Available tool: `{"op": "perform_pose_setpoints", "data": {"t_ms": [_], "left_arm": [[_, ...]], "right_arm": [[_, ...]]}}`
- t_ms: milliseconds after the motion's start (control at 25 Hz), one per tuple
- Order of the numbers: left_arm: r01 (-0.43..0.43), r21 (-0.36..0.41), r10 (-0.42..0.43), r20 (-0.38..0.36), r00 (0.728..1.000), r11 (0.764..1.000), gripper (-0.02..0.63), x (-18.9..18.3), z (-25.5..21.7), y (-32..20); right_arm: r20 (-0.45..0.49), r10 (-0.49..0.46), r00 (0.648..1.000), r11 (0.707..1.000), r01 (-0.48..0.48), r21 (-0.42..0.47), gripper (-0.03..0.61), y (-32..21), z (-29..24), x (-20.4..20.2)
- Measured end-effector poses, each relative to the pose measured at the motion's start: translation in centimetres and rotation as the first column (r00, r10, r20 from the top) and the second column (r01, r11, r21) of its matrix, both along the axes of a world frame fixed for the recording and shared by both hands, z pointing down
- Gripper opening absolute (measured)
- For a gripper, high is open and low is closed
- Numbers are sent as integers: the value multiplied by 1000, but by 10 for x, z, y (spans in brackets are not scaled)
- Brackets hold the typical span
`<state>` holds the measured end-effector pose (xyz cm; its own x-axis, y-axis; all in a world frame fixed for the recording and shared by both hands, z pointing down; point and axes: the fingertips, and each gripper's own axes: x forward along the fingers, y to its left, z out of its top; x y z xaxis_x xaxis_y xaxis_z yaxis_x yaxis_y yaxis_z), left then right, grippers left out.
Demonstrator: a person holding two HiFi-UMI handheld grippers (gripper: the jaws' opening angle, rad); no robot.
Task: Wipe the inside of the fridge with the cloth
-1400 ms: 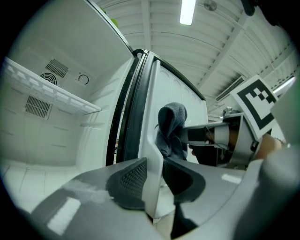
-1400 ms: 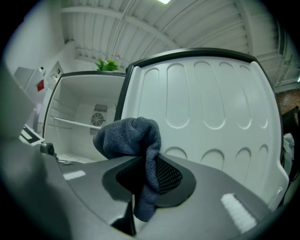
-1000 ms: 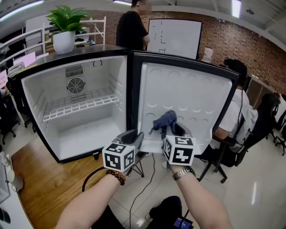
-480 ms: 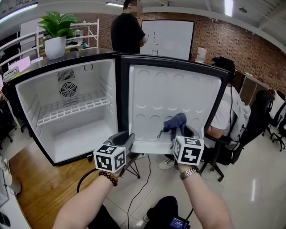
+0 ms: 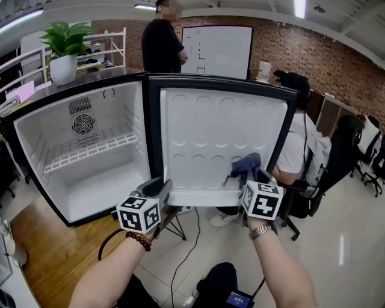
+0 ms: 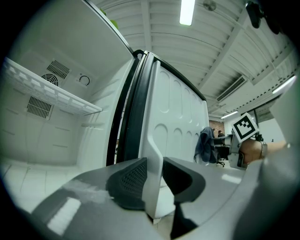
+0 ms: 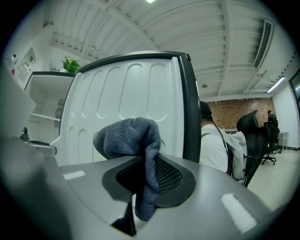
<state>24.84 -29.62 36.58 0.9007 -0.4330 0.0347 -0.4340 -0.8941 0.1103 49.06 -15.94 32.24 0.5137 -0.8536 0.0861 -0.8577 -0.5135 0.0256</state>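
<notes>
It's bright and even in here, lit by white ceiling strip lights (image 5: 299, 7) that leave pale streaks of glare on the glossy floor tiles (image 5: 341, 243) and make the white fridge (image 5: 96, 192) lining glow, with only soft grey shade in its corners. All views are fisheye, bowing the brick wall (image 5: 343, 57) at the edges, and both gripper views sit in a dark round vignette, where the near bodies of the left gripper (image 6: 154, 168) and right gripper (image 7: 149, 171) go soft and a ceiling tube (image 6: 186, 11) burns out white

Bunched blue-grey cloth (image 5: 246, 165), open white fridge (image 5: 120, 108)
</notes>
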Motion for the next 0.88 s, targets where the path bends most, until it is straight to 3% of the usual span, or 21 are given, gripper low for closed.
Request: {"op": "perform_pose_setpoints", "data": {"t_ms": [480,680,880], "left_arm": [[3,-1,-3,-4,1000,1000,110,0,0,0],[-7,-4,6,-14,1000,1000,112,1,-1,1],[-10,-9,10,-18,1000,1000,114,1,-1,1]], "right_arm": [[17,16,1000,999,-17,27,60,18,-2,10],[-5,-128,992,991,128,41,60,-2,3,-48],[-10,-289,957,957,289,25,60,-46,14,-121]]}}
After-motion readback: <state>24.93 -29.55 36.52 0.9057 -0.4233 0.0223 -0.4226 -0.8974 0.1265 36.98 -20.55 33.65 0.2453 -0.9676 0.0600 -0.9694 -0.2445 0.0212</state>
